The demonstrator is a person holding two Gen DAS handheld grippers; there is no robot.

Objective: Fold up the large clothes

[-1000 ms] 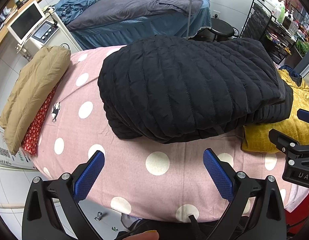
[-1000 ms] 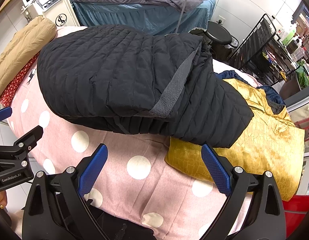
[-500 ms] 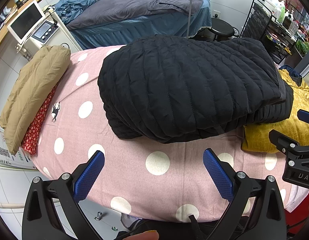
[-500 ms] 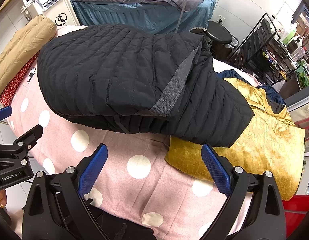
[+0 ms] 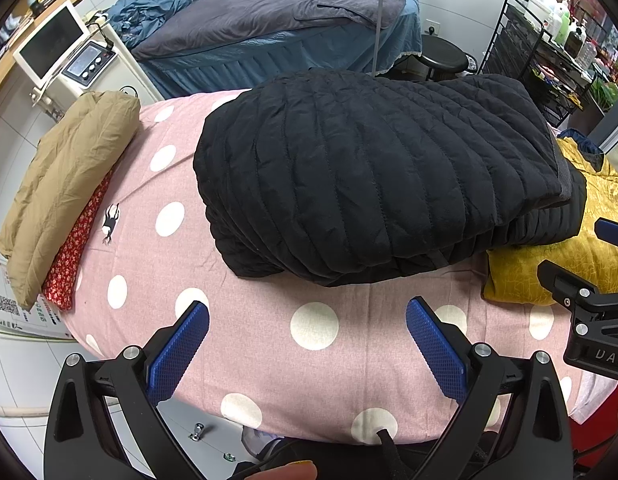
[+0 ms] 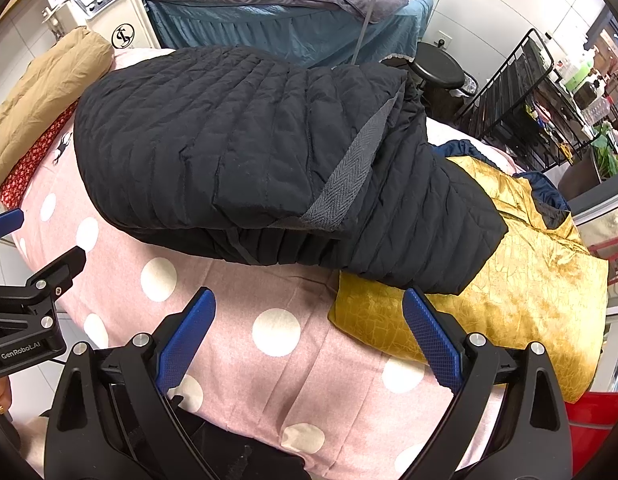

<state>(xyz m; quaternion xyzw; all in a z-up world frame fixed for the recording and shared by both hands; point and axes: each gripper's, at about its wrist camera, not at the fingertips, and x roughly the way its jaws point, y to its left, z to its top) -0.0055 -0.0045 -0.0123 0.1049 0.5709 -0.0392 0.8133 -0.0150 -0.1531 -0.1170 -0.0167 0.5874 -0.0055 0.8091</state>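
Black quilted jacket (image 5: 373, 176) lies folded in puffy layers, overlapping a yellow garment (image 6: 521, 280); both tools released.

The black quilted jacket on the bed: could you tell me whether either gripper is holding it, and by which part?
Nothing is held. The left gripper and right gripper are both open, short of the black quilted jacket.

Blue-skirted massage bed (image 5: 277, 48) behind; white machine (image 5: 65, 64) left; black stool (image 6: 439, 70), wire rack (image 6: 521, 92) right.
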